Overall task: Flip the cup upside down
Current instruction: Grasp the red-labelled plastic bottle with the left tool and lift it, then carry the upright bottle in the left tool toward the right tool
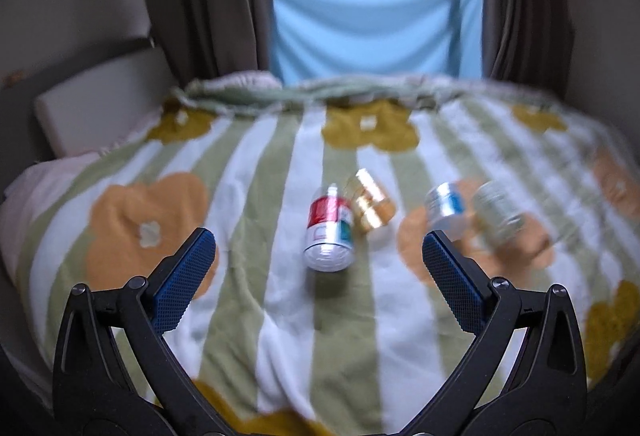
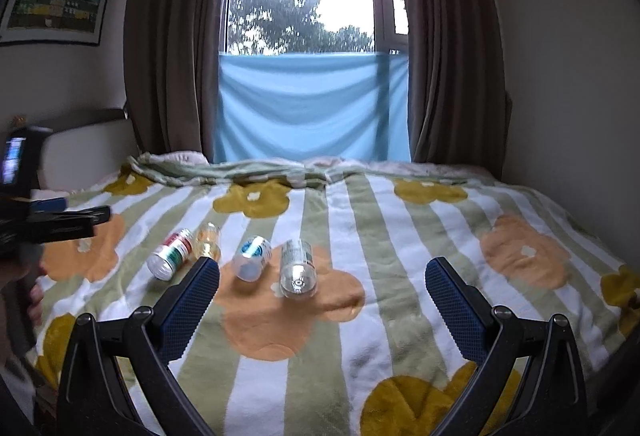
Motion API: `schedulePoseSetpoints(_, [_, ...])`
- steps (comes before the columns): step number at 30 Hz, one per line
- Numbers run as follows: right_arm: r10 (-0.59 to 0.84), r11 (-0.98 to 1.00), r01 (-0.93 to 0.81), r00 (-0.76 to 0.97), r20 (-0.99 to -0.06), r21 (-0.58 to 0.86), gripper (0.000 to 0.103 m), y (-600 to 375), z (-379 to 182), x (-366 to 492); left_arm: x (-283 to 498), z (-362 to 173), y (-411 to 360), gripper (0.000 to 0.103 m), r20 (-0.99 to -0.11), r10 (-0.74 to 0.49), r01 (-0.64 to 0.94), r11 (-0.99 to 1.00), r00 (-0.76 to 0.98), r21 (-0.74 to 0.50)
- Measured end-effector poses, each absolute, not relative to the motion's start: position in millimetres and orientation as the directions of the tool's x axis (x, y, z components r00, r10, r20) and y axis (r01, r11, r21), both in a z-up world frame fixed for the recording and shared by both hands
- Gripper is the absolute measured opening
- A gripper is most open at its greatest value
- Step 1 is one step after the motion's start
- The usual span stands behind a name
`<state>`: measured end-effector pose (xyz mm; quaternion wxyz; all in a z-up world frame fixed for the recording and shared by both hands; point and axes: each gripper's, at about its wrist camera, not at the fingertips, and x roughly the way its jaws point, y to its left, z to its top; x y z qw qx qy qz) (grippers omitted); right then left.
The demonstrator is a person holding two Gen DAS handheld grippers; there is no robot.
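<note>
Several small clear plastic cups lie on their sides on a striped, flowered blanket [image 1: 280,316]. In the left wrist view the red-and-green labelled cup [image 1: 329,232] lies straight ahead of my open left gripper [image 1: 319,238], beyond its fingertips. A gold-tinted cup [image 1: 370,202] touches it; a blue-labelled cup [image 1: 445,210] and a pale cup [image 1: 498,216] lie to the right, blurred. In the right wrist view my right gripper [image 2: 323,265] is open and holds nothing. The clear cup [image 2: 297,268] and the blue-labelled cup [image 2: 252,258] lie just ahead of it, the red-labelled cup [image 2: 170,254] and the gold cup [image 2: 208,242] further left.
The blanket [image 2: 400,236] covers a bed with a bunched fold along its far edge [image 2: 240,172]. Behind are brown curtains [image 2: 172,36], a blue cloth [image 2: 312,104] across the window, and a headboard [image 2: 84,152] at left. My left gripper [image 2: 60,222] and a hand [image 2: 34,300] show at the left edge.
</note>
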<state>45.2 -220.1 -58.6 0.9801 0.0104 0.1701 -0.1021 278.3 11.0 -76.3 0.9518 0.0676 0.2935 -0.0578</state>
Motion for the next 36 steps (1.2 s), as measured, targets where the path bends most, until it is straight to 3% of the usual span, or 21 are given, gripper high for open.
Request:
schedulePoseSetpoints(6, [-0.171, 0.983, 0.182, 0.9, -0.402, -0.013, 0.103, -228, -86, 84, 382, -134, 2, 0.103, -0.725, -0.065, 0.18, 0.98, 0.686, 0.082])
schedulePoseSetpoints(14, [-0.125, 0.989, 0.146, 0.883, -0.452, 0.012, 0.103, -236, -110, 118, 450, -183, -8, 0.102, -0.828, -0.053, 0.192, 0.979, 0.558, 0.067])
schedulePoseSetpoints(20, [-0.127, 0.99, 0.137, 0.875, -0.468, -0.013, 0.103, -232, -123, 131, 474, -202, -16, 0.093, -0.875, -0.019, 0.218, 0.971, 0.485, 0.099])
schedulePoseSetpoints(27, [-0.127, 0.991, 0.135, 0.869, -0.478, -0.017, 0.103, -231, -131, 137, 489, -214, -11, 0.058, -0.911, -0.052, 0.215, 0.976, 0.409, 0.041])
schedulePoseSetpoints(36, [-0.124, 0.991, 0.134, 0.872, -0.474, -0.012, 0.103, -231, -131, 136, 477, -200, -4, 0.058, -0.897, -0.059, 0.223, 0.974, 0.438, 0.044])
